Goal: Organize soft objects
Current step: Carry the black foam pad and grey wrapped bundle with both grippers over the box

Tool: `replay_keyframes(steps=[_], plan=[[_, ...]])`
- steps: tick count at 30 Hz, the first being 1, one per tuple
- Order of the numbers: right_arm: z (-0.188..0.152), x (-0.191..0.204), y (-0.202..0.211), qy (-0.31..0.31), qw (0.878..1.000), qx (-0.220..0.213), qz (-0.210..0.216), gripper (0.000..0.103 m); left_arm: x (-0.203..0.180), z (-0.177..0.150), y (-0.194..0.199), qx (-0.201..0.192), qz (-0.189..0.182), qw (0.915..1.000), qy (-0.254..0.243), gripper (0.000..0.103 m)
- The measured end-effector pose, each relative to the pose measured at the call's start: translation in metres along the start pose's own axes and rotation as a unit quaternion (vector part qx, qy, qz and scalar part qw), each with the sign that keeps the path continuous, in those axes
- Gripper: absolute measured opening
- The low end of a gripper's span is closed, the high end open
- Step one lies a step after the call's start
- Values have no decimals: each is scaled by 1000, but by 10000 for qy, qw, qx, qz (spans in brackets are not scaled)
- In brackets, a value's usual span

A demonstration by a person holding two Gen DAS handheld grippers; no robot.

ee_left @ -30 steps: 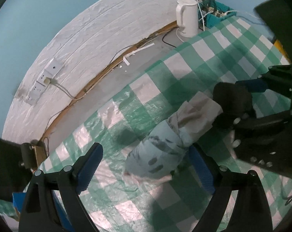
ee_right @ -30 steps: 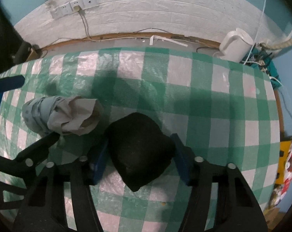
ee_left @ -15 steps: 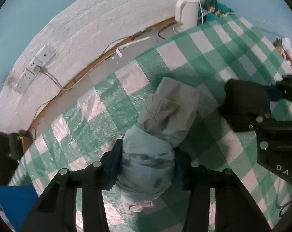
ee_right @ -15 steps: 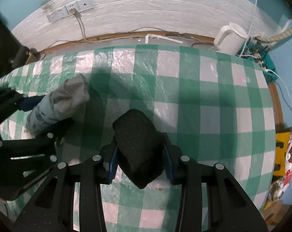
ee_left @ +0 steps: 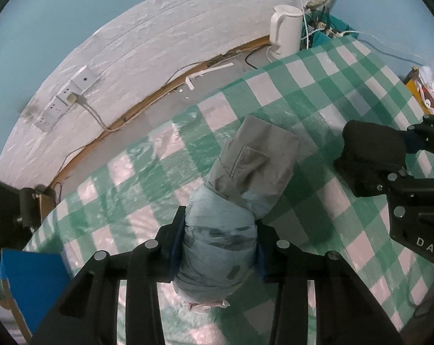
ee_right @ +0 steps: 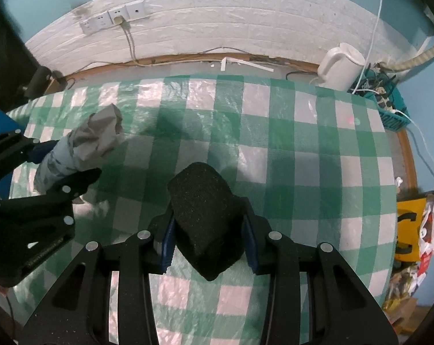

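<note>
Change since a second ago: jaws wide then, now pressed on both bundles.
Left gripper (ee_left: 219,244): closing on rolled grey-blue cloth bundle (ee_left: 231,201), pads squeezing its near half.
Right gripper (ee_right: 208,241): clenched on black foam-like lump (ee_right: 205,210).
Bundle axis: runs away from left gripper, grey end pointing toward wall.
Spacing: bundles side by side over checked tablecloth (ee_right: 303,172), apart.
Hidden: destination unseen; contact with cloth beneath either bundle unclear; blue box (ee_left: 30,276) cut off at edge.
</note>
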State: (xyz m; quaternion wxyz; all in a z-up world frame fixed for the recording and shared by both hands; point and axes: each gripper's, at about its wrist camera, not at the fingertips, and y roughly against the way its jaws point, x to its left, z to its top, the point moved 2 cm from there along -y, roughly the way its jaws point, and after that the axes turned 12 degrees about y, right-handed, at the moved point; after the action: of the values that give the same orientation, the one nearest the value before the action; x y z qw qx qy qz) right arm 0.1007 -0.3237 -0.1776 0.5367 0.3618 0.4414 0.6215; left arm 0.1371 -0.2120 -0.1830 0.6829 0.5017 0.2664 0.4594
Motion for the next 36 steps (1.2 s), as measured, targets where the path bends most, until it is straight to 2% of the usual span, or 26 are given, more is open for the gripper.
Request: replay_keyframes(steps=[15, 23, 36], plan=[[-10, 33, 56, 204, 9995, -257, -15, 38, 13, -28, 58, -259, 172, 9995, 88, 40], [-14, 51, 79, 390, 9984, -397, -76, 38, 27, -44, 87, -281, 274, 9985, 370, 40], [-11, 85, 112, 683, 9953, -676, 155, 38, 58, -73, 130, -486, 399, 9946, 822, 40]])
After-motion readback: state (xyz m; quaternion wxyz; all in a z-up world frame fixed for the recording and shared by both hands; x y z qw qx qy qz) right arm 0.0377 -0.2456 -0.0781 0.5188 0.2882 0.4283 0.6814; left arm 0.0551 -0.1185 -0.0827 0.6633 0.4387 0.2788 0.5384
